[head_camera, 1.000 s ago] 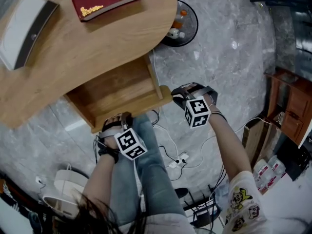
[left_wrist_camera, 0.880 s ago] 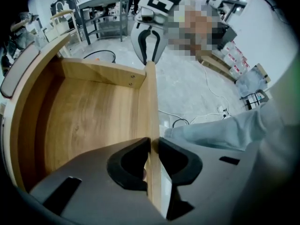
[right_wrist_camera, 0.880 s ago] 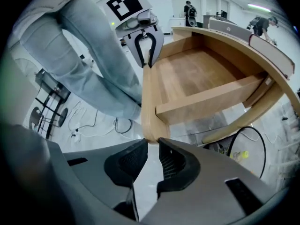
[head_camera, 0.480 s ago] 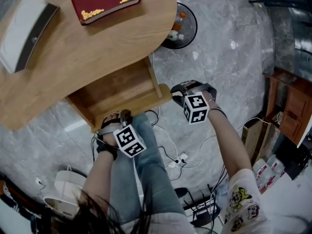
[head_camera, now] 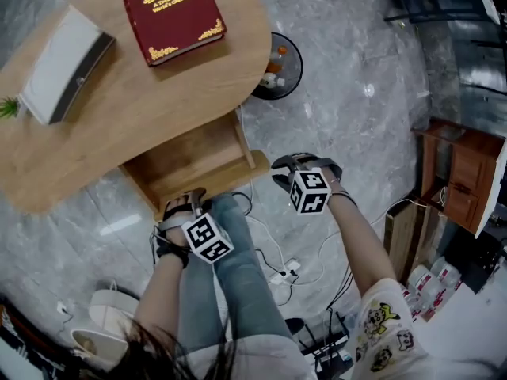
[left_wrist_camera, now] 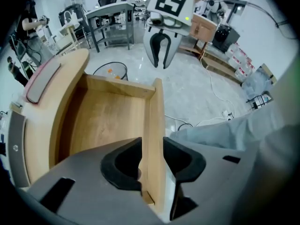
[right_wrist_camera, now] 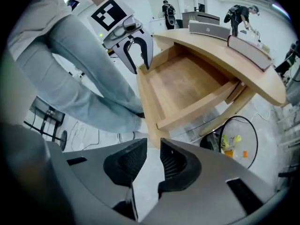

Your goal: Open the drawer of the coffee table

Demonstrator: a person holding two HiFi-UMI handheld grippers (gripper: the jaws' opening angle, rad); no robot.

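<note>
The wooden coffee table [head_camera: 135,93] has its drawer [head_camera: 190,161] pulled out toward me, and the drawer is empty. My left gripper [head_camera: 190,200] hovers over the drawer's front panel [left_wrist_camera: 154,121]. The panel runs between the jaws of the left gripper [left_wrist_camera: 152,161]. Those jaws have just been opening and stand open, not pressing on the panel. My right gripper [head_camera: 289,165] hangs by the drawer's right front corner [right_wrist_camera: 150,121]. Its jaws have been opening a little; the right gripper [right_wrist_camera: 153,156] shows a narrow gap with only floor behind it.
A red book [head_camera: 170,10] and a white-and-grey box [head_camera: 63,62] lie on the tabletop. A black round bin [head_camera: 277,54] stands behind the drawer. My jeans-clad leg [head_camera: 238,275] is under the drawer front. Cables and a power strip [head_camera: 281,271] lie on the floor; a wooden cabinet [head_camera: 455,172] stands at right.
Both grippers have lifted a little off the drawer's front edge. The head view has shifted, so more of the tabletop and book shows.
</note>
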